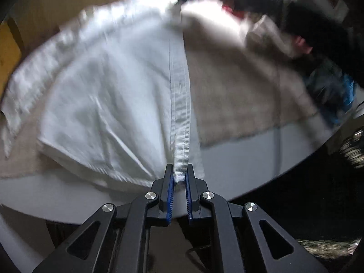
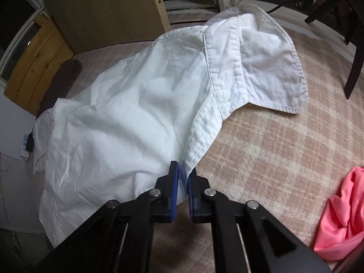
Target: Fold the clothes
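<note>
Gripping one white shirt [image 2: 127, 113] | left tool [image 1: 179, 178], right tool [image 2: 183, 177] both clamped | one pink garment [image 2: 341, 216]

Left gripper [image 1: 180, 177] points steeply downward, its blue-padded jaws pinched on a stitched hem of the white shirt [image 1: 109, 95]. Right gripper [image 2: 183, 175] also angles down, jaws clamped on the shirt's edge.

Both cameras sit just behind their grippers, looking steeply down along the fingers, close over the cloth. The left view [image 1: 180, 175] and right view [image 2: 183, 175] share the white shirt [image 2: 127, 104] on the pale blanket [image 2: 273, 141].
</note>
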